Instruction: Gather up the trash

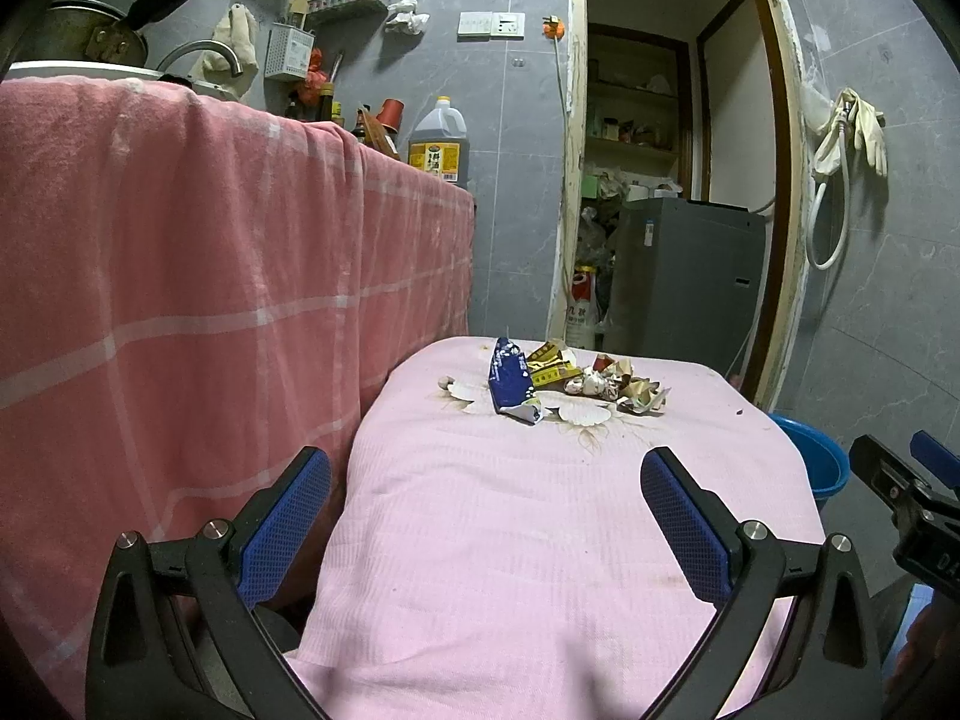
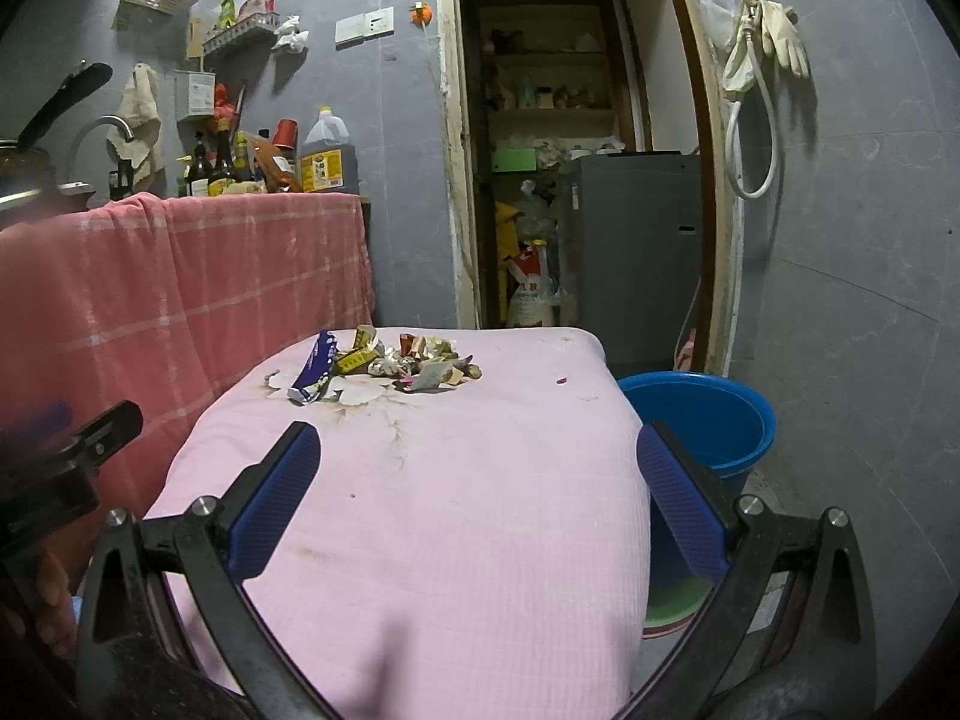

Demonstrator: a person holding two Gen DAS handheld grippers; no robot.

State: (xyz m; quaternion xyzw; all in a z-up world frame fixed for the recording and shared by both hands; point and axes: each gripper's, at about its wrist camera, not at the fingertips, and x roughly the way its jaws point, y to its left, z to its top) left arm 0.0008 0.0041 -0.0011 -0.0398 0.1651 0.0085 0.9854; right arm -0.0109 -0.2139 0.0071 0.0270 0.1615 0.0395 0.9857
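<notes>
Nearest the cameras, the left gripper and the right gripper are both hovering with blue-padded fingers spread wide, grasping nothing, above a low table draped in pale pink cloth. Farther along, a heap of crumpled wrappers and paper scraps is lying near the table's far end. A round blue plastic bucket is standing on the floor just beside the table's right edge.

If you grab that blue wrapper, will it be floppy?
Probably floppy: the blue wrapper looks thin and crumpled. It likely weighs very little, so a push may just slide it across the pink cloth. It shouldn't break.
</notes>
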